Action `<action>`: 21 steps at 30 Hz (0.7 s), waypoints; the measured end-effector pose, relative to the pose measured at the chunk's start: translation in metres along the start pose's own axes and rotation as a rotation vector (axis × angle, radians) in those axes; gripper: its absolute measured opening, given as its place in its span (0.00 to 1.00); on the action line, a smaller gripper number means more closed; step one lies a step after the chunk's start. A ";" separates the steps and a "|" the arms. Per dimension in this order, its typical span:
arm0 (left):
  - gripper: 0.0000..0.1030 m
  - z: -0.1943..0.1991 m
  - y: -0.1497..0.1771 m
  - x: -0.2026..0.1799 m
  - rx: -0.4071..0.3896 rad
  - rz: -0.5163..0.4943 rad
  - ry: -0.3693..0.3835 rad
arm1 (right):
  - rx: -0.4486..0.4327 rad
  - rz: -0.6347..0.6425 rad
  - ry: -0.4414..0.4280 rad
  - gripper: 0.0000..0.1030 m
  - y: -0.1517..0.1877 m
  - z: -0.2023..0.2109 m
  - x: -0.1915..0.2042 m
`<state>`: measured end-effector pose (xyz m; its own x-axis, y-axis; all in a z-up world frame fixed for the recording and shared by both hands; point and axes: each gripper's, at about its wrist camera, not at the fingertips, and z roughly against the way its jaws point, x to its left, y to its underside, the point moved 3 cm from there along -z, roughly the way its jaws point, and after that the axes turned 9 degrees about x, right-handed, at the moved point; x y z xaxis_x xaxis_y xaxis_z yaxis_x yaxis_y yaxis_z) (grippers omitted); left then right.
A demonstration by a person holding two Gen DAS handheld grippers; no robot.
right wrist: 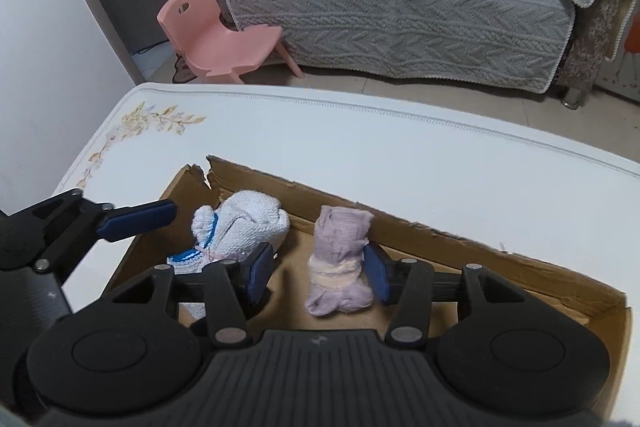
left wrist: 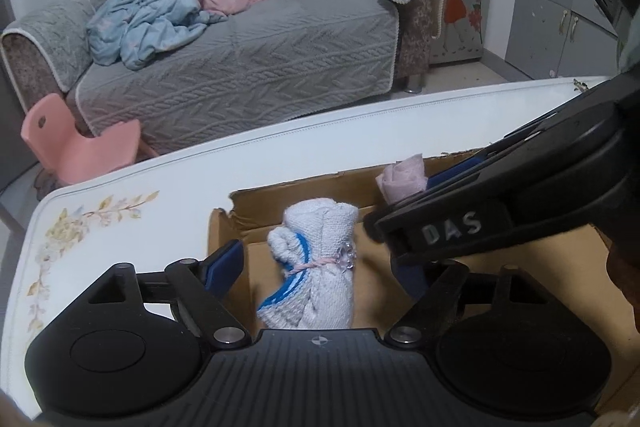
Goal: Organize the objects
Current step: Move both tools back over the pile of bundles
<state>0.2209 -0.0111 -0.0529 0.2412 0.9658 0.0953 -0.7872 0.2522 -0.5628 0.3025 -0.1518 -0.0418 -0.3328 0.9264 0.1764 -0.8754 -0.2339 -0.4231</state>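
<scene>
Both rolled bundles lay in the cardboard box on the tabletop: white roll between the left gripper's parted jaws, lilac roll between the right gripper's parted jaws, unclamped.

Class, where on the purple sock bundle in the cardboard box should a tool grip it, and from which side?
Grip the purple sock bundle at its banded waist, probably from above: it stands upright in the cardboard box, narrowest at the pale band, with walls blocking low approaches.

soft, even indoor light, faint shadows, strong fisheye bending at edges, mostly sharp focus
</scene>
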 end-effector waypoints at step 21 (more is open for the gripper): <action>1.00 0.165 0.181 0.010 -0.154 0.110 0.071 | -0.490 0.192 -0.055 1.00 0.199 0.199 0.001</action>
<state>-0.0133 0.0543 -0.0180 0.2020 0.9790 -0.0290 -0.7160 0.1274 -0.6864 0.0581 -0.2566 0.0510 -0.5001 0.8606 0.0959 -0.5346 -0.2198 -0.8160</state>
